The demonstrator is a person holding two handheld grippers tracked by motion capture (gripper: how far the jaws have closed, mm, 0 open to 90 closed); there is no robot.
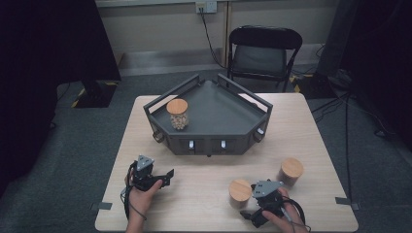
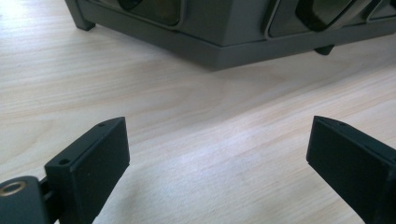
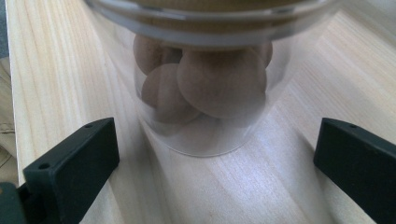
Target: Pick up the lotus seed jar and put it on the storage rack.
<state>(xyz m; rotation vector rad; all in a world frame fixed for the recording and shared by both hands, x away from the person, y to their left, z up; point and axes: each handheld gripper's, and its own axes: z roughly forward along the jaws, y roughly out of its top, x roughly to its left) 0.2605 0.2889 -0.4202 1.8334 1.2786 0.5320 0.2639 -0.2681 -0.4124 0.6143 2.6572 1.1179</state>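
Looking for any brand or label first: none readable on the jars or tray, lids are plain wood, no print.

Jar in play (image 1: pixel 240 193) sits on the table (image 1: pixel 204 194), front right, just left of the right gripper (image 1: pixel 248 217). Up close in the right gripper view the jar (image 3: pixel 205 88) is clear glass w/ a pale wooden lid and a few round brown balls inside, standing upright. Right gripper (image 3: pixel 215 163) jaws are spread wide, jar just ahead of them, pads not touching it.

Left gripper (image 1: pixel 168 177) is front left, jaws apart too w/ nothing btwn them, just bare tabletop in its own view (image 2: pixel 217 158), pointed at the grey tray (image 2: pixel 219 42).

2nd jar (image 1: pixel 291 171) stands near the right edge, 3rd jar (image 1: pixel 177 114) is inside the tray (image 1: pixel 214 141), left side.
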